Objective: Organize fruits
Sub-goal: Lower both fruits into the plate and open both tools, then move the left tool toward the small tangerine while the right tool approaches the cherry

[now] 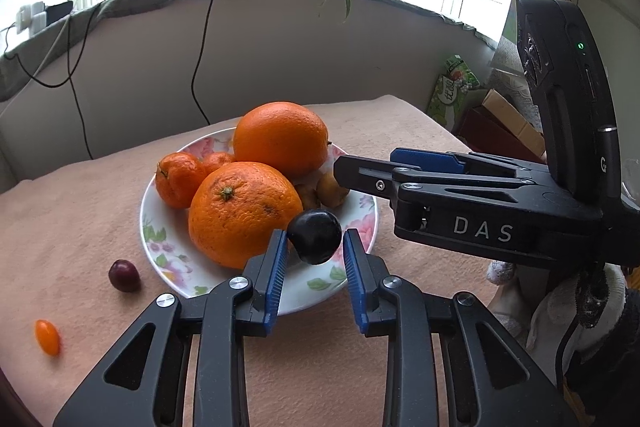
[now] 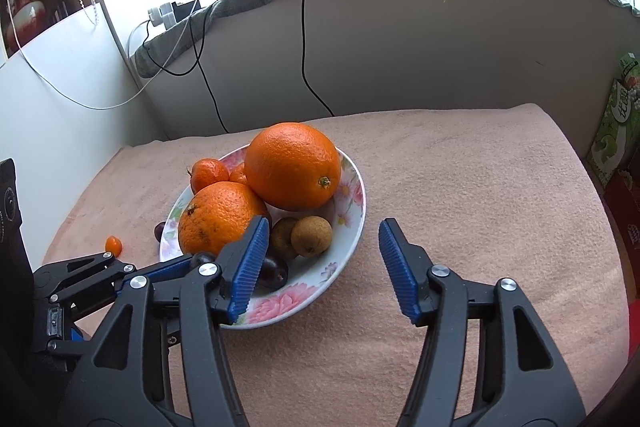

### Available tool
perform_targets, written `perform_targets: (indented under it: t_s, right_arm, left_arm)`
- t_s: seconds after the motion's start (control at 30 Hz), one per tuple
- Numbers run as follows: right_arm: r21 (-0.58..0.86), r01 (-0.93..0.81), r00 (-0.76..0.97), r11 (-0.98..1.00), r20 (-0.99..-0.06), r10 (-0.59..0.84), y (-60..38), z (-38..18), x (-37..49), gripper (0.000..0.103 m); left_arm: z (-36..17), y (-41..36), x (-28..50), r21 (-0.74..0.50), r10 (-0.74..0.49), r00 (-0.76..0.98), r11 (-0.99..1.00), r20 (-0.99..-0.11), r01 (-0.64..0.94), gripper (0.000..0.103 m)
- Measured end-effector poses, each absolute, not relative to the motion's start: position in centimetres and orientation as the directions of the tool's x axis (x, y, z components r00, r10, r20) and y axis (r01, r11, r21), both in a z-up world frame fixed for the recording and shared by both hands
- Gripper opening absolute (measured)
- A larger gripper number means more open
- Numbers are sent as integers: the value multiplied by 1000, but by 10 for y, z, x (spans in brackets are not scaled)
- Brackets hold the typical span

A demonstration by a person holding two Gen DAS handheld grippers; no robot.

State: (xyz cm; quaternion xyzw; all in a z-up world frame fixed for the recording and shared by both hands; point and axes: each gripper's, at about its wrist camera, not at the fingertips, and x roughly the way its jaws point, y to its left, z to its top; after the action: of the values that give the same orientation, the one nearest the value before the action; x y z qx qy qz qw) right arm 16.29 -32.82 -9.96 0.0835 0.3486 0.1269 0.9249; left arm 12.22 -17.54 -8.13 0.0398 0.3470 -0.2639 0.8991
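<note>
Carrying a dark plum (image 1: 315, 237) over the plate (image 1: 362, 227) at lower centre, the left tongs (image 1: 315, 247) barely pinch it. Right tongs (image 2: 320, 259) gape empty. Next, judged: release onto the plate, then fetch the grape (image 1: 125, 275).

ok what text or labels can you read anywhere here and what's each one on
"DAS": on the side of the right hand-held gripper.
"G": on the black camera housing above it.
Chinese characters on the green package by the wall: too blurred to read.
Nothing else legible.

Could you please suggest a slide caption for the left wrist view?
Left gripper holds a dark plum over the floral plate of oranges.
</note>
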Motion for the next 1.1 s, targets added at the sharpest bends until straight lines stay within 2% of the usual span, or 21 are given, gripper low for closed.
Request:
perform_targets:
  t_s: [0.03,0.07,0.33,0.67,0.77,1.1]
  right_arm:
    - [245,-173,728,954,-620,291,-329,-99,161,68]
    - [249,-169,731,954,-618,291,-330,-98,160,68]
    - [283,-168,740,944,-596,311,-332,-90,151,69]
    - [257,-241,734,936,-582,349,-298,-75,144,69]
    - [253,-267,728,930,-579,367,-285,-73,141,69]
    - [207,-386,678,899,-598,429,-228,-73,137,69]
  left_arm:
    - [-81,-174,122,-108,-443,626,860,-642,499,39]
    - [-81,-172,121,-106,-441,631,862,-638,495,40]
    - [-79,-152,113,-105,-431,645,871,-631,479,41]
    - [-72,-118,102,-107,-406,673,891,-618,440,41]
    - [-71,-104,100,-108,-397,682,899,-614,425,49]
    - [-76,-42,96,-104,-316,716,940,-622,325,49]
